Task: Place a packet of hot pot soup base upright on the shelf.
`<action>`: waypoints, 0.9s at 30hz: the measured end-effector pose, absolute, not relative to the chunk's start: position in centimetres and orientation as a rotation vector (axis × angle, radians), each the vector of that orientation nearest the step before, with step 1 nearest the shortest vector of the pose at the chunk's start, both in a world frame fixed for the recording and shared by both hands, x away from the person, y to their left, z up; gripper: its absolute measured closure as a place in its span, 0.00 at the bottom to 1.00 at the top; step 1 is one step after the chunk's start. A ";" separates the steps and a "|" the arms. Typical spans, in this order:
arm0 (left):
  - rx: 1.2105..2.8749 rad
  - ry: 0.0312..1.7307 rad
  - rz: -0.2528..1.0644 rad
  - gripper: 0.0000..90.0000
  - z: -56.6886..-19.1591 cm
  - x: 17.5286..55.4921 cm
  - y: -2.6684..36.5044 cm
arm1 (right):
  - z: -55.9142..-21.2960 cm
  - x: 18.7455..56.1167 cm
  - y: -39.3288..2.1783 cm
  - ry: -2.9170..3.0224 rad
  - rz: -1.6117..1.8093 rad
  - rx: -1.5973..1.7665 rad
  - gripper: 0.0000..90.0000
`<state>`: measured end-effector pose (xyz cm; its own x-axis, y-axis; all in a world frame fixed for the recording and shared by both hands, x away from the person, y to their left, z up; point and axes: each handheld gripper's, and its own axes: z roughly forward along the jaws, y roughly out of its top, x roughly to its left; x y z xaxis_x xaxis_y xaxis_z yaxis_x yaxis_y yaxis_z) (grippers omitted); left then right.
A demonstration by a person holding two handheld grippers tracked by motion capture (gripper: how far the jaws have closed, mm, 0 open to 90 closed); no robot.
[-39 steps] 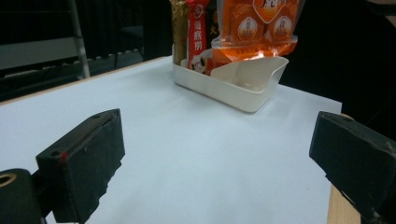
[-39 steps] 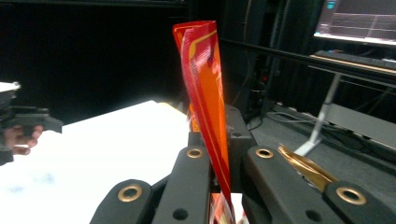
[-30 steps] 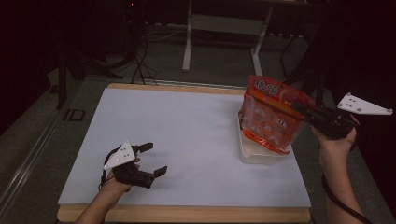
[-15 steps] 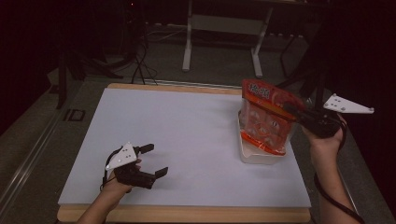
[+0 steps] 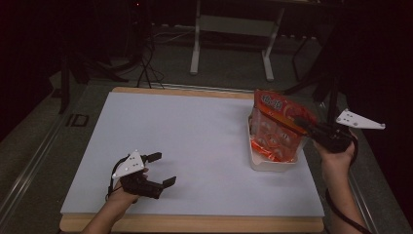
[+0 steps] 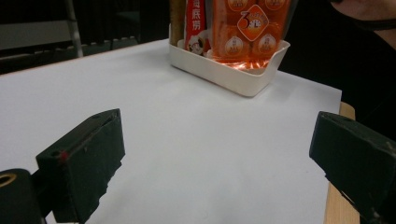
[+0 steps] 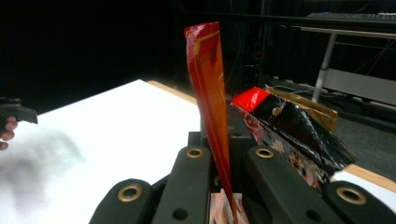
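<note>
An orange snack bag [image 5: 276,127] stands upright with its lower end inside a white bin [image 5: 272,165] at the table's right side. My right gripper [image 5: 305,125] is shut on the bag's upper right edge. In the right gripper view the bag's thin edge [image 7: 209,88] rises between the closed jaws [image 7: 224,170]. My left gripper [image 5: 159,169] rests open near the front left of the white table top, with nothing between its fingers. From the left gripper view, the bag [image 6: 247,28] and bin [image 6: 231,70] show far ahead of the wide-apart jaws [image 6: 219,158].
The bin also holds a red packet [image 6: 195,25] and a dark red-topped packet [image 7: 292,128] beside the orange bag. The white table top [image 5: 195,141] has a wooden edge at the front. Table legs and cables stand on the dark floor beyond.
My right gripper has come down with the orange bag, whose lower end now sits deeper in the white bin. The left gripper has stayed put.
</note>
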<state>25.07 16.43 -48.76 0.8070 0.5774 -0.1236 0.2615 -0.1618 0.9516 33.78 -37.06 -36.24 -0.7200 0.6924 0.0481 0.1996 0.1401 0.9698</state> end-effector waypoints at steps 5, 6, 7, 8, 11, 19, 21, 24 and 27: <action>1.753 0.656 0.310 0.04 -48.9 25.1 16.4 | -37.3 33.9 -37.1 2.032 1.584 0.885 1.00; 1.750 0.656 0.308 0.04 -48.9 25.1 16.4 | -37.6 34.0 -37.0 2.036 1.579 0.887 1.00; 1.754 0.657 0.312 0.04 -48.9 25.1 16.4 | -37.8 33.9 -37.0 2.035 1.575 0.896 1.00; 1.752 0.658 0.310 0.04 -48.9 25.0 16.4 | -38.1 33.9 -37.0 2.038 1.577 0.899 1.00; 1.753 0.659 0.313 0.04 -49.0 25.0 16.4 | -38.7 33.7 -37.3 2.030 1.588 0.916 1.00; 1.769 0.651 0.298 0.04 -49.1 24.7 15.9 | -39.2 33.1 -38.2 2.017 1.593 0.952 0.94; 1.769 0.650 0.293 0.04 -49.1 24.7 15.8 | -38.9 33.0 -38.0 2.011 1.610 0.938 0.85; 1.770 0.648 0.293 0.04 -49.2 24.6 15.9 | -38.1 32.7 -37.7 1.987 1.598 0.926 0.78; 1.766 0.655 0.291 0.04 -49.2 24.6 15.9 | -37.3 32.3 -37.3 1.951 1.572 0.924 0.73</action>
